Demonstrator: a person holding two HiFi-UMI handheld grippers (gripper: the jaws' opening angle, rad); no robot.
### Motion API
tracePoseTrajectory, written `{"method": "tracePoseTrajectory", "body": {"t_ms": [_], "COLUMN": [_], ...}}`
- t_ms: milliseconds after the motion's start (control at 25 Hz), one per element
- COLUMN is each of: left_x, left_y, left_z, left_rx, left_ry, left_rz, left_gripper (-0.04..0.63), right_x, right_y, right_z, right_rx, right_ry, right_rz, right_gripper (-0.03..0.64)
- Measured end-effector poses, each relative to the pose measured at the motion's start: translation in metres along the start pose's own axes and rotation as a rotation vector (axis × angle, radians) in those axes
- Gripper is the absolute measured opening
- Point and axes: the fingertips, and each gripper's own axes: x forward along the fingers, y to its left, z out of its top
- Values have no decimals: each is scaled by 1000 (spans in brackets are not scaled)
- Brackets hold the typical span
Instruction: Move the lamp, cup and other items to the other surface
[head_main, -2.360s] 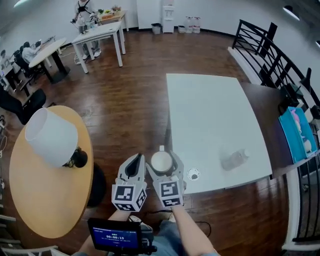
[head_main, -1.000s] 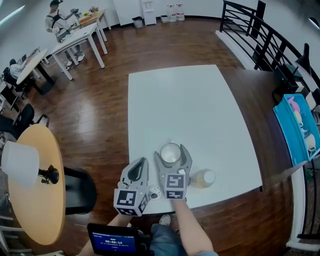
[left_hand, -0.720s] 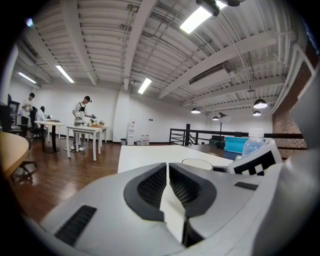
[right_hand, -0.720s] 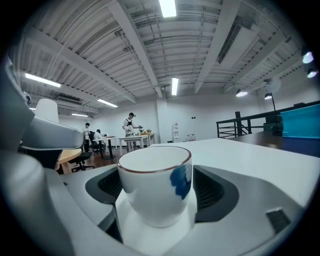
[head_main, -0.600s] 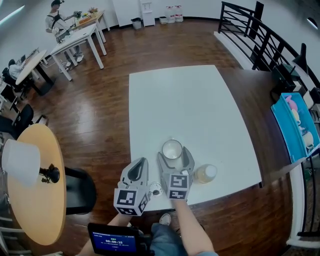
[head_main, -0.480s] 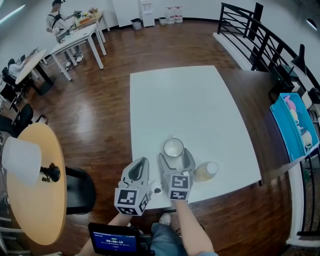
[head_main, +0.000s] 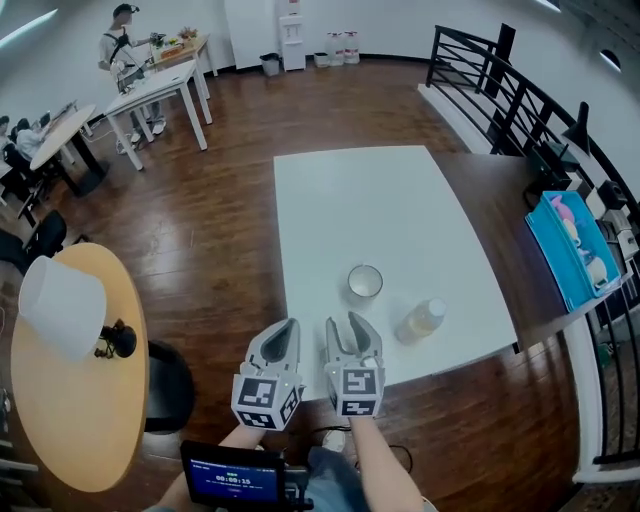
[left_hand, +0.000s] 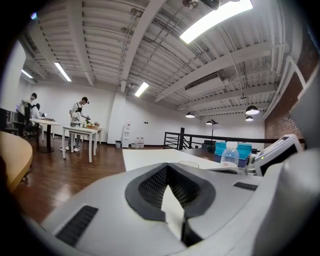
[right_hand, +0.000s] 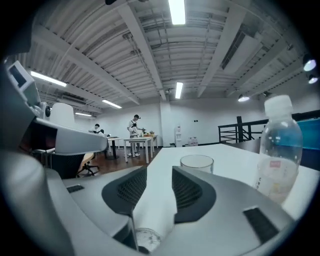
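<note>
Clear glass cup (head_main: 364, 282), clear plastic bottle (head_main: 420, 321) — matt white table (head_main: 380, 215), glossy dark wood floor (head_main: 215, 240)

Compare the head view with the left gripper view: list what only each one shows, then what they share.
Head view only: the white-shaded lamp and the small dark screen at the bottom edge. Left gripper view only: the ceiling beams and strip lights. Both: the plastic bottle and the glass cup standing on the white table.
</note>
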Motion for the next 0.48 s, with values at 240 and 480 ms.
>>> {"method": "tracePoseTrajectory", "body": {"t_ms": [240, 480], "left_x": [-46, -95], "left_y": [35, 84], "left_z": [17, 33], "left_rx": [3, -4], "left_ry": [-30, -61], "left_rz": [-12, 23], "left_gripper": [12, 11], "right_x": [-10, -16], "right_y": [91, 188], "right_z": [43, 82], "right_rx": [-73, -126], "right_ry": [-80, -147], "right_rz": [123, 264], "right_gripper": [26, 0]}}
